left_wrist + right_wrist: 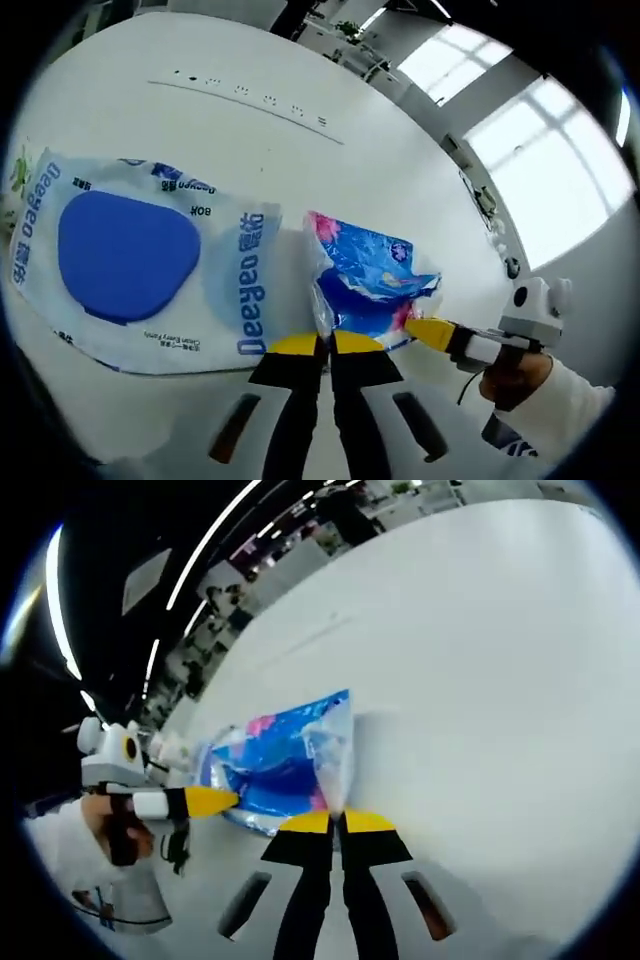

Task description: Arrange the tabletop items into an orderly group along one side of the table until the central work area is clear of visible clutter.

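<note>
The left gripper is pinching one edge of a small blue and pink packet. Its two yellow tips are pressed close together on the crinkly plastic. The right gripper is pinching the same packet from the other side, and its tips are squeezed tight on a thin fold too. So both tongs are holding one packet between them, and it is stretching from one to the other.

In the left gripper view, the right gripper is coming in from the right, touching the packet's lower right corner. In the right gripper view, the left gripper is reaching in from the left, touching the packet's left end. The packet's long side is running from one tong to the other, low over the white table.

Just beside the packet, on its left in the left gripper view, a big pack of Deeyeo wet wipes is lying flat. It has a round blue lid on top. The small packet is almost touching its edge.

I think the packet is being lined up next to the wipes to make a neat group. Both tongs are equally near, so either one could let go first. The packet is soft and floppy, so it may slump when one side is letting go.
</note>
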A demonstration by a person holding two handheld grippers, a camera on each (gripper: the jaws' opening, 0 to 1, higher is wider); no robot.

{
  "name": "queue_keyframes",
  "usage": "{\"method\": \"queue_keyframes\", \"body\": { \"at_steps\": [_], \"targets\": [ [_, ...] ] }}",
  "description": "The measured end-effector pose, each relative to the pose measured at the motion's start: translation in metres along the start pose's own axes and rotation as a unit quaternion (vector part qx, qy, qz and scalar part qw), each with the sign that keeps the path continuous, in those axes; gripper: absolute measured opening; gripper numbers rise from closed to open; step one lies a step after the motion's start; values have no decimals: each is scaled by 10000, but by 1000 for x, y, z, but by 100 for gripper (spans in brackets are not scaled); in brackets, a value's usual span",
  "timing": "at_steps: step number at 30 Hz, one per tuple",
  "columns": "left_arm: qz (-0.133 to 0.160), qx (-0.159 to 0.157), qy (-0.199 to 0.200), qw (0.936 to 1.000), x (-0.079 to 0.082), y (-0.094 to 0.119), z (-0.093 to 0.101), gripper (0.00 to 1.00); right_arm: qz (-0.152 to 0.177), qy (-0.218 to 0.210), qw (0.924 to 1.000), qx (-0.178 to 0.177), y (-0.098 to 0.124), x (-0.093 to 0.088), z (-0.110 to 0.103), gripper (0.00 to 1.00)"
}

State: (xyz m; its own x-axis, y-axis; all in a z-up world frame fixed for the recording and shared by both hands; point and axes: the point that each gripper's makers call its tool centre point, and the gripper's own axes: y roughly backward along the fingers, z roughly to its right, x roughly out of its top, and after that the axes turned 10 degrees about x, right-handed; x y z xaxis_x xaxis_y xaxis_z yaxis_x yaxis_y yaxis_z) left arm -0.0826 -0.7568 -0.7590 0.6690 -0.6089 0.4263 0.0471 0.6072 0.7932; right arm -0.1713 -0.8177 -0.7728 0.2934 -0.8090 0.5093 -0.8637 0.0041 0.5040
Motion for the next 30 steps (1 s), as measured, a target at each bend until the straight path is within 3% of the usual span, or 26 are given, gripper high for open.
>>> {"method": "queue_keyframes", "body": {
  "at_steps": [5,8,14,22,25,30],
  "targets": [
    [102,-47,171,9998,0,2,2,1,-8,0,10000,-54,-2,1,2,0],
    [122,-73,129,9998,1,5,1,3,87,-278,9995,-72,-4,3,3,0],
    [267,-45,63,9996,10,16,-5,4,113,-128,9997,-181,-5,5,3,0],
    [454,-260,-114,9986,2,35,-5,3,-42,324,9992,-210,-6,6,1,1],
    [485,-312,-111,9983,-3,40,-7,3,68,715,9970,-299,-5,13,3,5],
    [572,-262,-218,9978,-8,49,-18,4,76,991,9948,-232,-6,16,-6,11]
  ]
}}
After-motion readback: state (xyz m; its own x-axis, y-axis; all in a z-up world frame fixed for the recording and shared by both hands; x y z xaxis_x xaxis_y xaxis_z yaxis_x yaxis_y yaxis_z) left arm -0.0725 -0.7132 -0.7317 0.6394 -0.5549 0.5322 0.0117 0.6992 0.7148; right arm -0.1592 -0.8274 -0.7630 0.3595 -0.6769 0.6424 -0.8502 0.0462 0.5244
